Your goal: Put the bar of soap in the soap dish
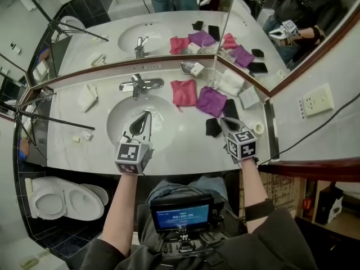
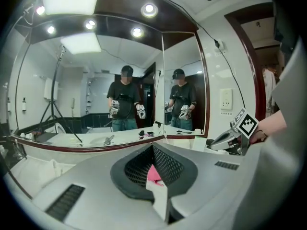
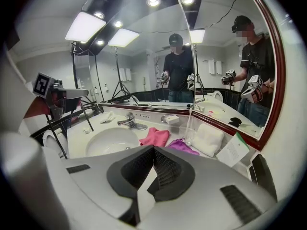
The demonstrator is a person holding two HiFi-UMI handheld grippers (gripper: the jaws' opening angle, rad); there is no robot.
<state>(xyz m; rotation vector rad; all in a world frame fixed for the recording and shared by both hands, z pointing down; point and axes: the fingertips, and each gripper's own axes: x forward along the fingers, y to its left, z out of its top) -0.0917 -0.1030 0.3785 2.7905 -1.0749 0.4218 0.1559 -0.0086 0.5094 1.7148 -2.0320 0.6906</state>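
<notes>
Soap: a small white block (image 1: 197, 68) at the back of the counter, by the corner where the two mirrors meet. It lies ahead of both grippers and well apart from each.
Soap dish: shiny metal (image 1: 186, 67), touching the block on the side toward the left gripper. The block seems to rest on the dish's edge rather than flat in it, but it shows too small to be sure.
Soap's surface: wrapped or bare, cannot tell.
Right gripper (image 1: 223, 121): jaws clenched together, nothing between them. It is held over the front of the counter, with a black object (image 1: 214, 127) just beside its tip on the inner side.
Left gripper (image 1: 148, 114): jaws clenched together, empty, held over the basin (image 1: 121, 117).
Left gripper view: the gripper's own body covers most of the counter, so soap and dish are hidden. Only a sliver of pink shows past the tips.
Between grippers and soap: pink cloth (image 1: 184, 91) and purple cloth (image 1: 211, 101), touching each other, beyond the right gripper's tip. The faucet (image 1: 139, 85) is beyond the left gripper's.
Past the soap, outward of the right gripper: folded white towel (image 1: 230, 82), near the mirror.
Cut off: tripod legs (image 1: 53, 120), outward of the left gripper, run out of frame. The toilet (image 1: 62, 198) is partly hidden under the counter's edge.
</notes>
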